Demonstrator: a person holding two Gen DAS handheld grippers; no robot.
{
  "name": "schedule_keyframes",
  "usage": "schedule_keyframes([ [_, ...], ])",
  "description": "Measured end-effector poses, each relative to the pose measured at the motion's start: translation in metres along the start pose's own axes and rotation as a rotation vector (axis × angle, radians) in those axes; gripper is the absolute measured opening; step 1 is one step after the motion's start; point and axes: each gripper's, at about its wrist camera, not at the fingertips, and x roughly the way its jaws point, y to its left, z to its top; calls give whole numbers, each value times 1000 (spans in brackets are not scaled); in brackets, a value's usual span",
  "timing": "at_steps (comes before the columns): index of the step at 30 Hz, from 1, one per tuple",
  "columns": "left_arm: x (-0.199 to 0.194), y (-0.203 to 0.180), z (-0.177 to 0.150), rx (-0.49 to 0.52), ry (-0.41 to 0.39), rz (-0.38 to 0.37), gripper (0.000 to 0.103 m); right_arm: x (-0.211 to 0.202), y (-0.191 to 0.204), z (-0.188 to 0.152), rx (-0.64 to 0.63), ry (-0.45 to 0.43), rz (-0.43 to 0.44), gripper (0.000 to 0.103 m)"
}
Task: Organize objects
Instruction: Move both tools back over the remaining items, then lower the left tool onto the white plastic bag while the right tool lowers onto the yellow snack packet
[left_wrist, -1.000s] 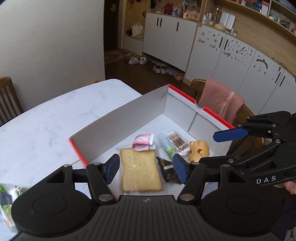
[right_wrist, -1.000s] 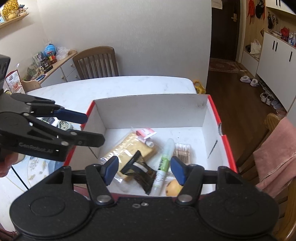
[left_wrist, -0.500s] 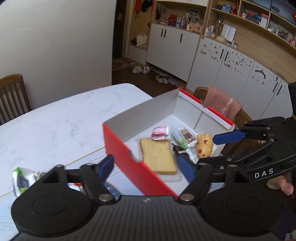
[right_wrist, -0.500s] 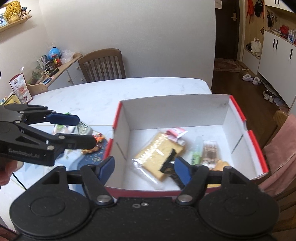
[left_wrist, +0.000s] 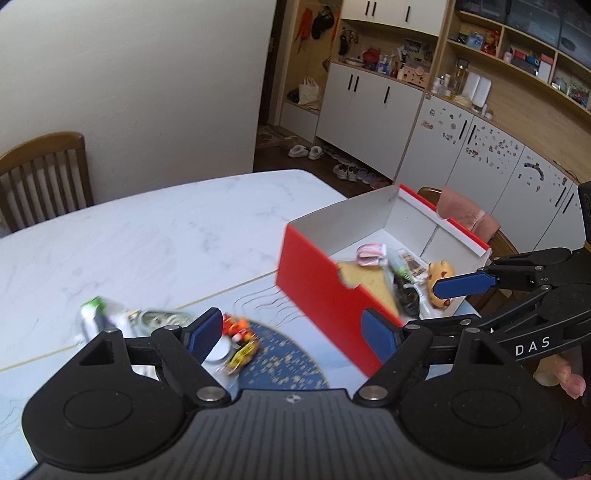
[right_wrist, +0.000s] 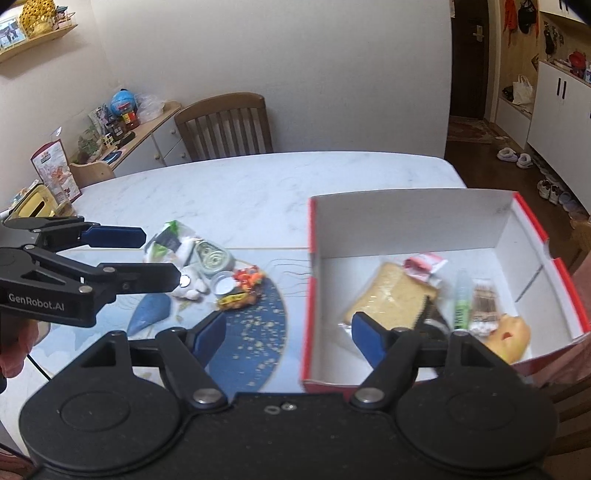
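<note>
Two tools are in play and neither carries anything: the left tool has its blue pads standing apart with only the surface showing between them, and the right tool has jaws that are opening, with nothing between them either. Sorted things already lie in the red box, which sits at the right of the marble surface: a wrapped slice of bread, a small red-and-white packet, a green-labelled tube, a pack of cotton swabs, a dark comb-like item, partly hidden behind the right tool, and a yellow toy in the near right corner. They lie flat, side by side on the box floor, which probably leaves room for more. Unsorted things are bunched left of the box, around the blue patterned mat: a green-and-white pouch, a round tin, a small lidded jar, a bag of orange and yellow sweets and some white pieces too blurred to name. Both tools point down toward that cluster, the left one nearer it, so the open jaws look readied for the next pick.
</note>
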Motion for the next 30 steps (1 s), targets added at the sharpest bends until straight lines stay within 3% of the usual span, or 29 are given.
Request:
schedule_keyframes([
  [6, -13, 33, -16, -34, 3, 22, 88, 13, 28, 2, -17, 18, 12, 76],
  [10, -18, 60, -25, -80, 9, 48, 103, 24, 44, 3, -29, 33, 15, 76],
  [17, -21, 97, -37, -94, -34, 132, 103, 45, 64, 5, -37, 51, 10, 76],
  [25, -3, 121, -38, -7, -7, 225, 103, 72, 81, 10, -60, 75, -14, 76],
  [30, 16, 133, -39, 19, 29, 237, 103, 93, 87, 14, -92, 95, -41, 76],
])
